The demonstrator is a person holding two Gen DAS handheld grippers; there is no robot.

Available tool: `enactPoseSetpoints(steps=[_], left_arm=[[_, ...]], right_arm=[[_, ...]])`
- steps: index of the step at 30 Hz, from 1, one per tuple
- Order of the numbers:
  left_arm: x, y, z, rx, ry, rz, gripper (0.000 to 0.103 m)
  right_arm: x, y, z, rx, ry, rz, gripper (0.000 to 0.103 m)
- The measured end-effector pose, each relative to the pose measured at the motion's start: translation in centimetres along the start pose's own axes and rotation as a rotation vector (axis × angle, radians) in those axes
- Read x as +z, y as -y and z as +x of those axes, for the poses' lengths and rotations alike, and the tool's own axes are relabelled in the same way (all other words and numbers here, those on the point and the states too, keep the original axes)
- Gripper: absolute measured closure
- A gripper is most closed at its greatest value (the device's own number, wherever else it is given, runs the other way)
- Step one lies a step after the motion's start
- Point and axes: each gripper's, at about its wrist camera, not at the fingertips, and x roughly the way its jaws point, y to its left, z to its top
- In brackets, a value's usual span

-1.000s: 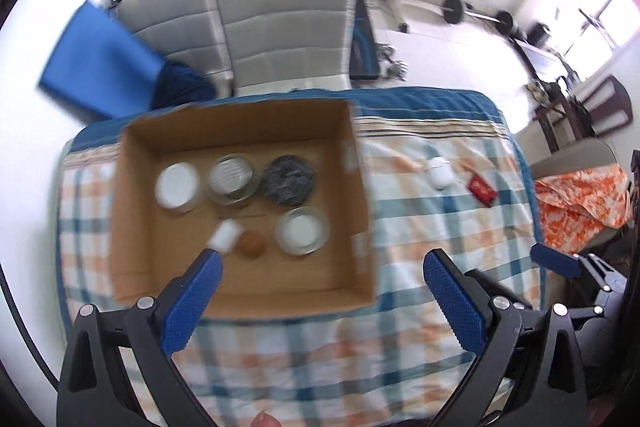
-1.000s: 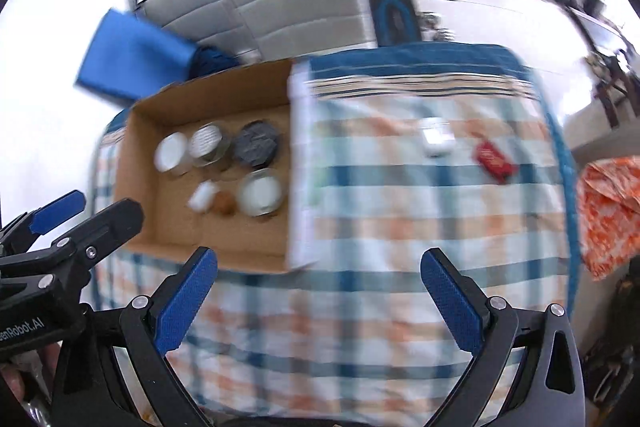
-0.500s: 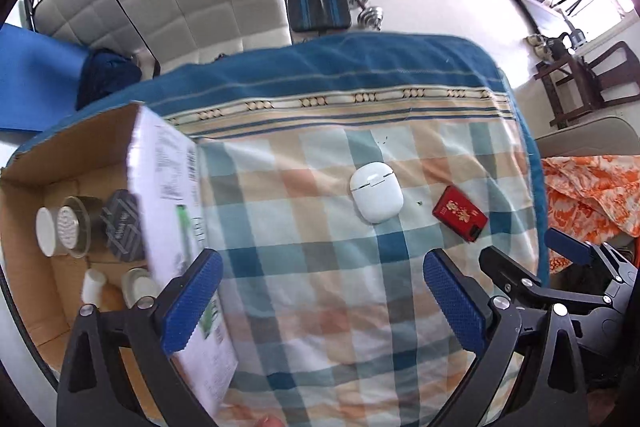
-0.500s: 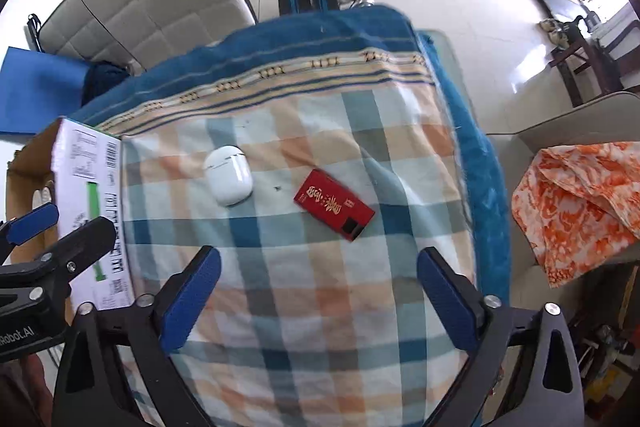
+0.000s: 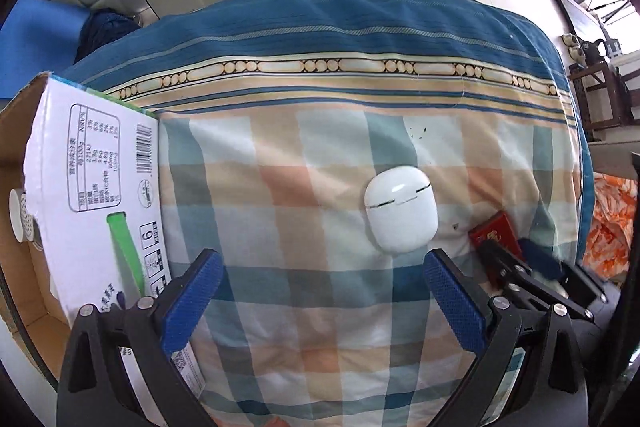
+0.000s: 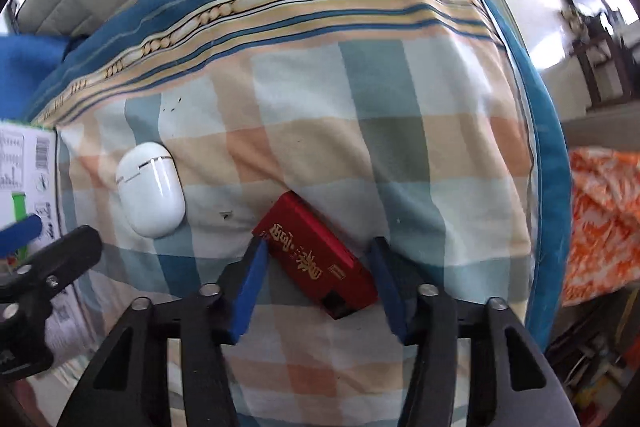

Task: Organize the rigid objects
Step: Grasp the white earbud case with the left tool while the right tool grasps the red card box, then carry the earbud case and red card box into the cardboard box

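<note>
Right gripper [image 6: 318,281]: jaws narrow, having just been closing, with the red box [image 6: 316,261] between them. The box lies diagonally across the jaw line on the checked cloth [image 6: 420,147] of the surface; whether both pads bear firmly on it cannot be told.

Risk — a pinch on opposite corners, not flat sides. The box could pivot or squirt out as it lifts, and the soft, wrinkled cloth may bunch under a fingertip and be caught with it.

Left gripper [image 5: 318,301]: jaws wide, nothing between them, poised just short of the white earbud case [image 5: 400,213]. The case is smooth and rounded — a grip off its widest part would likely slide off or push it along the cloth.

The two grippers stand close side by side; a sideways move by either risks collision.

Farther left, the cardboard box [image 5: 92,195] with its tall printed wall. A low carry could strike that wall.
</note>
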Motion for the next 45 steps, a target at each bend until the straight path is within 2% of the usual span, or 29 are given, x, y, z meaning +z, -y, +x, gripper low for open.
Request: enactPoseSetpoints(steps=[2, 3, 4, 8, 10, 11, 14, 15, 16, 21, 24, 26, 27, 31, 34, 36, 40, 43, 45], left_arm=[[0.5, 0.1, 0.2, -0.011, -0.003, -0.018, 0.000], [0.8, 0.2, 0.4, -0.021, -0.008, -0.030, 0.000], [1.1, 0.4, 0.5, -0.033, -0.012, -0.036, 0.000], [2.8, 1.7, 1.3, -0.047, -0.030, -0.020, 0.000], [3.4, 2.5, 1.7, -0.042, -0.025, 0.006, 0.004], [3.6, 2.9, 1.9, -0.046, -0.022, 0.019, 0.008], [4.0, 4.1, 3.0, -0.060, -0.058, 0.054, 0.035], [4.3, 4.3, 3.6, -0.057, -0.073, 0.067, 0.054], [4.5, 4.3, 4.2, -0.052, -0.080, 0.081, 0.056], [3.5, 4.3, 3.9, -0.022, -0.045, 0.128, 0.056], [2.5, 3.3, 3.7, -0.010, -0.043, 0.126, 0.056], [1.8, 2.5, 3.6, -0.007, -0.042, 0.116, 0.056], [1.5, 2.2, 3.6, -0.007, -0.044, 0.112, 0.056], [0.3, 1.1, 3.4, -0.014, -0.056, 0.103, 0.056], [0.0, 0.4, 3.9, -0.032, -0.069, 0.080, 0.055], [-0.2, -0.3, 4.1, -0.036, -0.075, 0.073, 0.055], [-0.2, -0.2, 4.4, -0.013, -0.071, 0.106, 0.057], [0.0, 0.6, 4.3, -0.014, -0.061, 0.108, 0.056], [-0.5, 0.7, 4.3, -0.018, -0.054, 0.109, 0.057]], right_arm=[[0.1, 1.4, -0.4, 0.033, -0.012, 0.105, 0.068], [0.2, 2.0, -0.7, 0.038, -0.001, 0.138, 0.075], [0.3, 2.3, -0.8, 0.044, 0.003, 0.145, 0.077], [0.5, 3.0, -0.4, 0.099, -0.026, 0.144, 0.075], [0.5, 3.2, -0.3, 0.120, -0.028, 0.129, 0.069], [1.0, 4.0, -0.3, 0.133, -0.030, 0.124, 0.062], [1.0, 4.1, -0.5, 0.140, -0.015, 0.088, 0.051], [1.0, 3.8, -0.6, 0.136, -0.011, 0.063, 0.048], [1.0, 3.4, -0.4, 0.120, -0.016, 0.034, 0.048], [0.2, 0.3, 0.5, 0.019, -0.054, -0.104, 0.048], [-0.3, -0.1, 1.1, -0.013, -0.057, -0.090, 0.049], [-0.5, 0.0, 1.3, -0.029, -0.066, -0.045, 0.054], [-0.6, 0.3, 1.4, -0.014, -0.086, 0.000, 0.057], [-1.3, 2.4, 1.7, 0.144, -0.166, 0.173, 0.060], [-1.3, 2.8, 1.8, 0.135, -0.148, 0.195, 0.059], [-1.2, 2.9, 1.7, 0.112, -0.143, 0.184, 0.055], [-0.4, 0.4, 2.2, 0.017, -0.138, 0.149, 0.051], [-0.4, -1.4, 2.1, -0.085, -0.131, 0.110, 0.056], [-0.7, -2.2, 1.9, -0.110, -0.125, 0.094, 0.065]])
